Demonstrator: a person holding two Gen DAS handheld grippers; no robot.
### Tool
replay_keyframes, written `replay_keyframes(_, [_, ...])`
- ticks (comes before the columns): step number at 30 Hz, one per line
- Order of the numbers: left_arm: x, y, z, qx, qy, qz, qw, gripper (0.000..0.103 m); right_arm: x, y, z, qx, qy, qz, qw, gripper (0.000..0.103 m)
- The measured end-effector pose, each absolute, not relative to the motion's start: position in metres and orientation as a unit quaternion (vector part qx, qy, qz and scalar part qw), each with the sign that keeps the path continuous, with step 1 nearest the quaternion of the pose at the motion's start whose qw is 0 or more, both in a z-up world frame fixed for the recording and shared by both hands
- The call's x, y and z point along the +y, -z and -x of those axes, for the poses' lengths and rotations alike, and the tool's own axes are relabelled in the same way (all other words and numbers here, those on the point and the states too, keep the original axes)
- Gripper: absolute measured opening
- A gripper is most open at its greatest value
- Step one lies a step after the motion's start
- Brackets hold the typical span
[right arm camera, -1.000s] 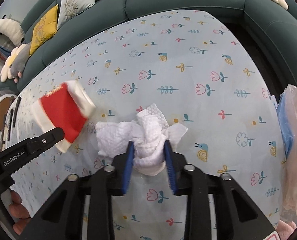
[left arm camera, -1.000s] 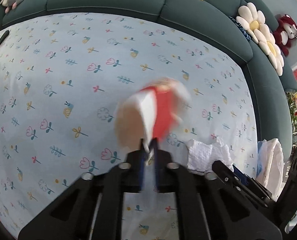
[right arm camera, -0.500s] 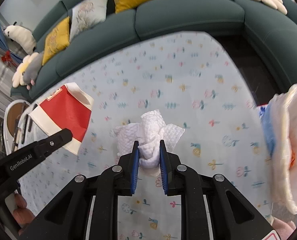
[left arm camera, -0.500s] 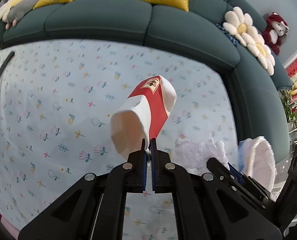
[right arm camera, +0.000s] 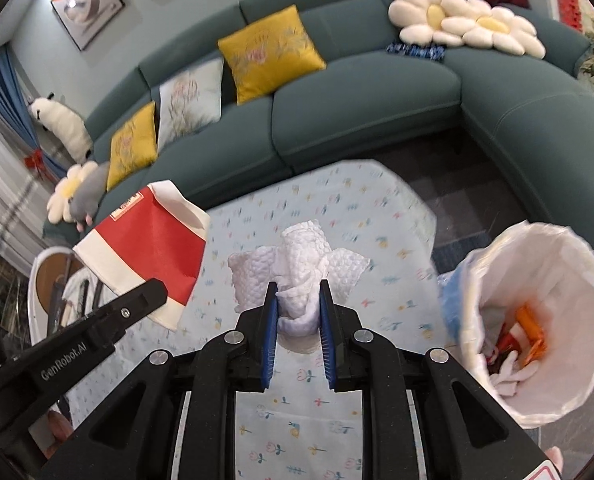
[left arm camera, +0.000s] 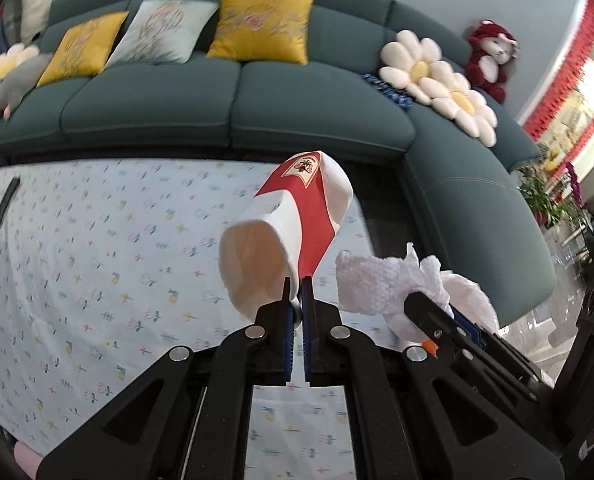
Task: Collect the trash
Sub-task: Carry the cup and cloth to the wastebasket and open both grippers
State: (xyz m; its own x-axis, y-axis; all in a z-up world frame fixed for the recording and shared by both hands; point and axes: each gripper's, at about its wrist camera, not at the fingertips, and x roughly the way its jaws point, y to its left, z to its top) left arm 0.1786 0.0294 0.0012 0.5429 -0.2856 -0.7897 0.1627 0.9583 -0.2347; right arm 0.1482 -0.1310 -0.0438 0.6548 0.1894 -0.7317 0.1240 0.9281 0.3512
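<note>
Above table edge (right arm camera: 413, 200) | left gripper (left arm camera: 295, 288) jaws pinch cup (left arm camera: 293, 232) | right gripper (right arm camera: 296, 296) jaws clamp tissue (right arm camera: 297, 256) — bin (right arm camera: 537, 300) beside

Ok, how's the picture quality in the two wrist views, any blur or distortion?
Left wrist: heavy fisheye bending of the sofa, dark corners, the red carton sharp, bright washed-out area at the right edge. Right wrist: same curvature, the tissue crisp, the bin slightly soft, light even with no harsh shadows.

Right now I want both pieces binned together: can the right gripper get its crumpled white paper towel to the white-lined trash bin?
Probably yes: the right gripper holds the paper towel; the bin gapes open beside it, nothing between.
</note>
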Motion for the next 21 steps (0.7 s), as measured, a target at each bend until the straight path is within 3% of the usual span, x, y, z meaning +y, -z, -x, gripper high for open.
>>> replay_keyframes(7, [-0.014, -0.029, -0.148, 0.436, 0.158, 0.035, 0.885, 0.003, -0.175, 0.009, -0.110, 0.372, 0.003, -0.202, 0.906, 0.018])
replay_keyframes(21, [-0.094, -0.041, -0.104, 0.417, 0.206, -0.027, 0.885, 0.003, -0.256, -0.006, -0.052, 0.327, 0.050, -0.239, 0.913, 0.018])
